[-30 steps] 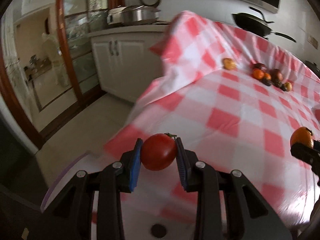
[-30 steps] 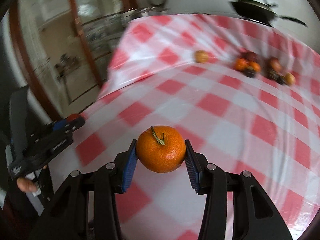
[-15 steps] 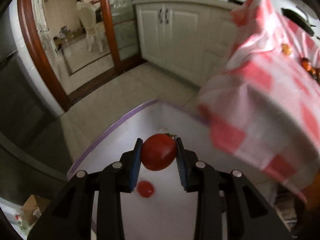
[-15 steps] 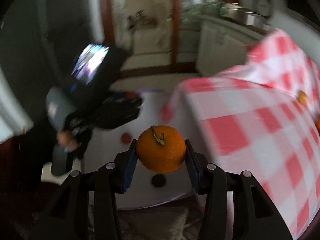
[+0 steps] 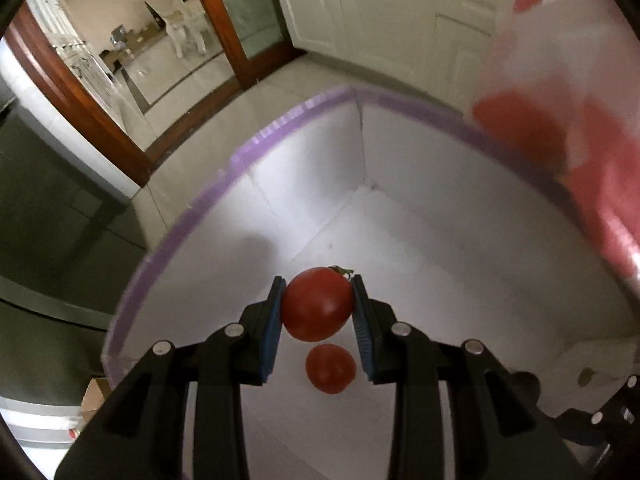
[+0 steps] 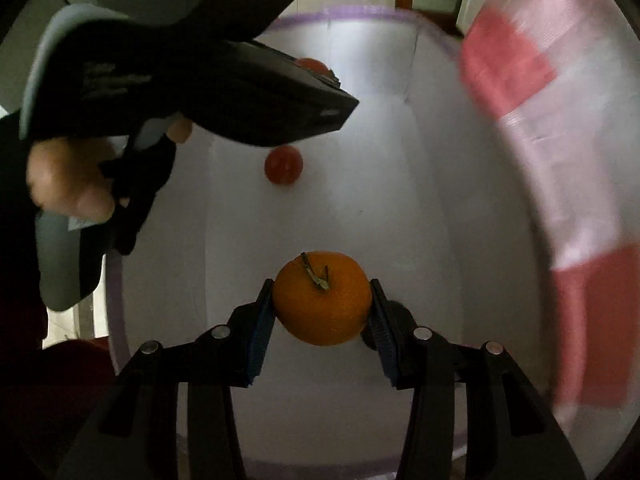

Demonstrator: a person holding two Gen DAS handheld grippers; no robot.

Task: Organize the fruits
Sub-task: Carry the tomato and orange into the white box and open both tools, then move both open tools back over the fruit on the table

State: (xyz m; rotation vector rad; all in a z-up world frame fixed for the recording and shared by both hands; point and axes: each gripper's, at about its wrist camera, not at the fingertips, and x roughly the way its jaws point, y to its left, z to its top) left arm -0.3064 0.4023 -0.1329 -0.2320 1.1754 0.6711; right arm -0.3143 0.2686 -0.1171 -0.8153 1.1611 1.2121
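Note:
My left gripper (image 5: pixel 318 312) is shut on a red tomato (image 5: pixel 316 303) and holds it over the inside of a white box with a purple rim (image 5: pixel 280 124). A smaller red tomato (image 5: pixel 331 368) lies on the box floor right below it. My right gripper (image 6: pixel 322 308) is shut on an orange with a stem (image 6: pixel 322 298) and hangs over the same box (image 6: pixel 400 200). In the right wrist view the left gripper's body (image 6: pixel 240 92) reaches over the box from the left, its tomato (image 6: pixel 314 65) just showing, with the small tomato (image 6: pixel 283 166) below.
The red and white checked tablecloth (image 5: pixel 580 120) hangs down beside the box on the right, also in the right wrist view (image 6: pixel 560 160). Beyond the box are a tiled floor (image 5: pixel 224 120), white cabinets (image 5: pixel 400 12) and a wooden door frame (image 5: pixel 80 100).
Both grippers have swung left off the table with their fruit and now hang over the white box on the floor. The box fills both views and is closer than before.

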